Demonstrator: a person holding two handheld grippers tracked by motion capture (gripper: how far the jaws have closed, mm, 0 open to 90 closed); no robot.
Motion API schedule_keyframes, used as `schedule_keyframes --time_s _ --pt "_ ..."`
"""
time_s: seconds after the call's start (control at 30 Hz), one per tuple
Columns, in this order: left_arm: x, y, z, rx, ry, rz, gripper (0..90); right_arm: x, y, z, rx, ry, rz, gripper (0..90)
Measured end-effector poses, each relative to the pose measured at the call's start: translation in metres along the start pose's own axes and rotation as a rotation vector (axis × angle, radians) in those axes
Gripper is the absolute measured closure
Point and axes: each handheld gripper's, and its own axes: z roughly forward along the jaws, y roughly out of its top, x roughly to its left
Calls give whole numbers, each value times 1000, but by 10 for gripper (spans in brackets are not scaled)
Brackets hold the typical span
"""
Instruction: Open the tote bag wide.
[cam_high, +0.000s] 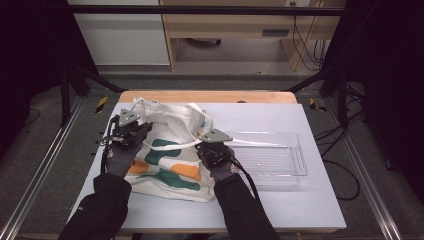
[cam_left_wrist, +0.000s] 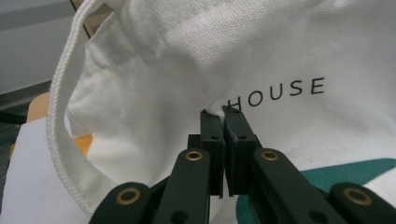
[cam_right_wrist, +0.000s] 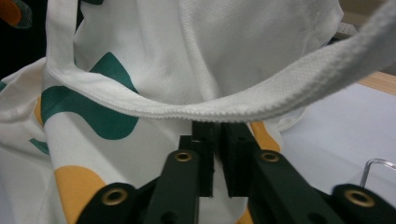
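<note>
Canvas, white with green and orange shapes, made up the tote bag (cam_high: 167, 155) that lay on the left half of the table (cam_high: 280, 200), its mouth toward the far edge. The left gripper (cam_high: 131, 131) had its jaws pressed together on a pinch of cloth beside the printed word at the bag's left side. The right gripper (cam_high: 212, 148) was clamped on the bag's right edge, just under a white strap (cam_right_wrist: 261, 105). Judging by this, the mouth was being opened; it would go best if both hands lifted evenly and drew apart without slipping. A clear plastic tray (cam_high: 272, 160) sat just right of the bag, limiting room there; the near edge lay free.
</note>
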Motion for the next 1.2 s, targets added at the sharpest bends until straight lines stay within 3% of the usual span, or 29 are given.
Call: schedule_keyframes --time_s 0.1,0.3,0.57,0.7,0.9,1.03,1.13,1.2 --pt "0 -5 -8 -25 -12 -9 877 -2 -1 -5 -13 24 24 712" --pt "-3 -20 -26 -83 -32 -22 878 -4 -3 -32 -57 53 31 571" --pt "-9 -37 -40 -111 -38 -7 878 -4 8 -63 -165 80 61 519" --pt "-15 -43 -45 -113 -28 6 878 5 18 -55 -170 91 49 527" --pt "-19 -52 -52 -105 -34 16 878 19 28 -28 -135 101 32 535" --pt "-21 -57 -56 -103 -38 21 878 24 28 -8 -102 78 31 542" --pt "-22 -59 -57 -98 -40 21 878 25 27 -1 -87 59 25 612" --pt "-21 -60 -56 -99 -43 17 877 26 26 0 -80 30 17 732"
